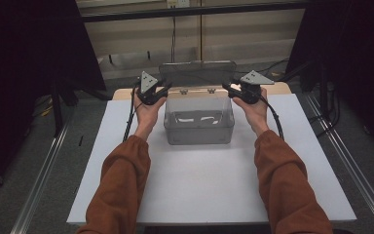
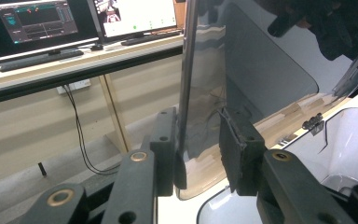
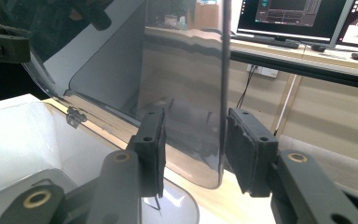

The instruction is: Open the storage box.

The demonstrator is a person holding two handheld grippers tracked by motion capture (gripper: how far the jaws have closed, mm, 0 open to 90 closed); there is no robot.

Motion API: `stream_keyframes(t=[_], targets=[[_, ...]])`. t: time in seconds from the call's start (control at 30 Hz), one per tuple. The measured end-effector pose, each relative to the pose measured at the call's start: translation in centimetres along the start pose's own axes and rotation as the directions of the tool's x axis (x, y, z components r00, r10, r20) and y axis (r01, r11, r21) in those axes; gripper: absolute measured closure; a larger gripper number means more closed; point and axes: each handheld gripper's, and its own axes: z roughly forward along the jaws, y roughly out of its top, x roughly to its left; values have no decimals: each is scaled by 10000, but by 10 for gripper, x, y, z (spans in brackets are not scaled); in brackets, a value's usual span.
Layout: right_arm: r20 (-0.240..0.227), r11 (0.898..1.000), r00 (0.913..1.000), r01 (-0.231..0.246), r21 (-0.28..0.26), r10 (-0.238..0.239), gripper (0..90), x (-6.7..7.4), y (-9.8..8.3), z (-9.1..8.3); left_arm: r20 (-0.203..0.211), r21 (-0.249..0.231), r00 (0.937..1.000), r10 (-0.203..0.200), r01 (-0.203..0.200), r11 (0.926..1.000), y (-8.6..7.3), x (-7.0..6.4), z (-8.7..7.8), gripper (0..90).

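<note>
So the setup is a white worktop point(image 1: 209, 190) sitting in a pretty dim room, dark curtains on both sides and metal rails running along the floor. Past the far edge there's a pale wall with cables hanging down, and the gripper views catch a long desk with lit monitors point(image 2: 35, 25) and a keyboard on it.

The thing being worked on is a clear plastic box point(image 1: 198, 124) toward the back middle of the worktop, with its hinged lid point(image 1: 197, 73) standing up almost vertical at the rear edge.

Both arms in rust-orange sleeves point(image 1: 121, 185) reach forward from the near side, one on each side of the box, wrists raised to lid height. The left gripper point(image 1: 152, 92) is at the lid's left edge and the right gripper point(image 1: 243, 90) mirrors it at the right edge.

In the left gripper view the lid's edge point(image 2: 186, 93) runs between the jaws and hugs the left pad, with the right pad a little off it, so I can't tell if it's actually clamped. In the right gripper view the lid edge point(image 3: 223, 93) also sits between the jaws with visible gaps either side, so that one's open around it, not pinching
</note>
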Motion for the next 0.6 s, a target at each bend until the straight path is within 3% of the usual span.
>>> stream_keyframes(t=[0.27, 0.6], targets=[[60, 9998, 10000, 26, 191, -28, 590, -2, -3, 7, 49, 4, 10000, -8, 8, 10000, 1, 3, 2, 686], [103, 9995, 9998, 175, 256, -178, 699, -6, -6, 10, -25, 16, 10000, -35, 35, 10000, -1, 4, 4, 693]])
